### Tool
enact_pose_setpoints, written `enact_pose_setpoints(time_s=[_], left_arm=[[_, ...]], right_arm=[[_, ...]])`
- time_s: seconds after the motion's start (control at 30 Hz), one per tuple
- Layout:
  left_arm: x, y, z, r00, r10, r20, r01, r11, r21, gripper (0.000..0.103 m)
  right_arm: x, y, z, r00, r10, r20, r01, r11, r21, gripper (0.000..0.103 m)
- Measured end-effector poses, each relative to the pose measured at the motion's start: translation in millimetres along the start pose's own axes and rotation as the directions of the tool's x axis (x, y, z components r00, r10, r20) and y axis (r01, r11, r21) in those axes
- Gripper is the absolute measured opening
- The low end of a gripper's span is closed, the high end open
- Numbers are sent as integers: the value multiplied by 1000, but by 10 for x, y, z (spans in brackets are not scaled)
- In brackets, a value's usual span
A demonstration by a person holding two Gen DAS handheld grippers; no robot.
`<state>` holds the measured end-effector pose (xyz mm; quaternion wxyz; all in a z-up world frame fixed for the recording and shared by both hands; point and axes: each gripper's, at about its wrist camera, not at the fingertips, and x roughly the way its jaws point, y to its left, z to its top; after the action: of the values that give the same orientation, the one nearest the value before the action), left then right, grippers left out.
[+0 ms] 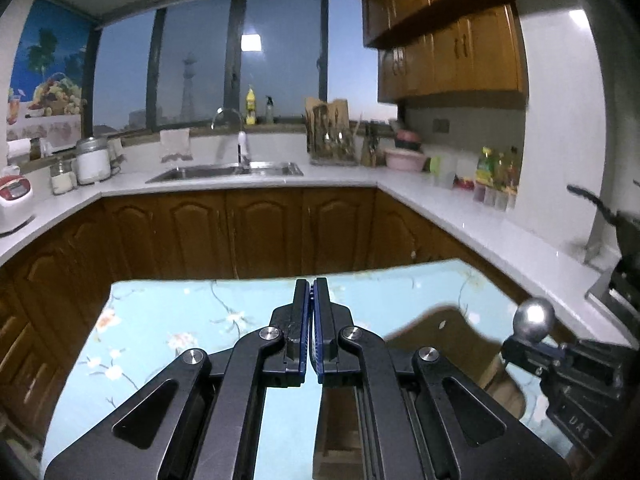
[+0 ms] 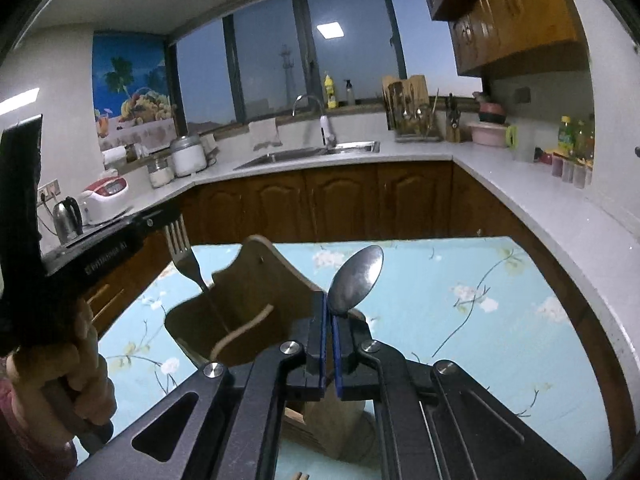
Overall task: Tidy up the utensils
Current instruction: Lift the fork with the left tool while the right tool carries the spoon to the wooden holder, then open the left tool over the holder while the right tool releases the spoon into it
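My right gripper (image 2: 329,300) is shut on a metal spoon (image 2: 356,278), bowl up, held just right of a wooden utensil holder (image 2: 244,304) on the floral table. A fork (image 2: 185,254) stands in the holder's left slot, tines up. My left gripper (image 1: 311,286) is shut and empty above the table; the holder (image 1: 440,340) lies to its right, partly hidden by the fingers. The left gripper's body (image 2: 92,256) also shows in the right wrist view, held by a hand left of the holder.
The table has a light blue floral cloth (image 1: 180,320). Beyond it run wooden cabinets and a white counter with a sink (image 1: 228,170), jars, a rice cooker (image 1: 14,204), a kettle (image 2: 66,218) and bottles. The right gripper's body (image 1: 568,364) sits at the right.
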<state>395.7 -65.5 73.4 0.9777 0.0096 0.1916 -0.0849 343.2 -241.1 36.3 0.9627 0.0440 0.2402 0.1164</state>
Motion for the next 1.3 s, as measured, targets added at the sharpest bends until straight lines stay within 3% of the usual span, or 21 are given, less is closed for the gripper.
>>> enact_pose_setpoints(time_s=[0.57,0.67,0.73,0.8,1.03,1.13,1.3], left_arm=[[-25,-117,26,999,-48,-25,48,999,9,4],[-55,-103,63,999,-46,-27,46,999,0,15],[-112,-80,85,999,-34,-17,34,999,-8,40],[-170,-51,84,1000,-15,-7,15,1000,-16,48],[-408,173,35,999,32,-19,-33,998,-57,67],[-589,260,-18,997,69,-19,-70,995,-73,80],[-965,353,-222,997,68,-28,-70,992,-102,89]], right_arm=[[62,-148,0,999,25,-40,-23,999,43,7],[10,-141,13,999,18,-33,-17,999,47,9],[-44,-149,14,999,27,-23,-26,998,57,16],[-103,-150,12,1000,25,-11,-24,998,58,41],[-332,-201,-77,1000,27,-7,-27,996,90,53],[-509,-241,-136,999,28,16,-30,993,115,71],[-851,-221,-268,998,31,60,-38,992,123,96]])
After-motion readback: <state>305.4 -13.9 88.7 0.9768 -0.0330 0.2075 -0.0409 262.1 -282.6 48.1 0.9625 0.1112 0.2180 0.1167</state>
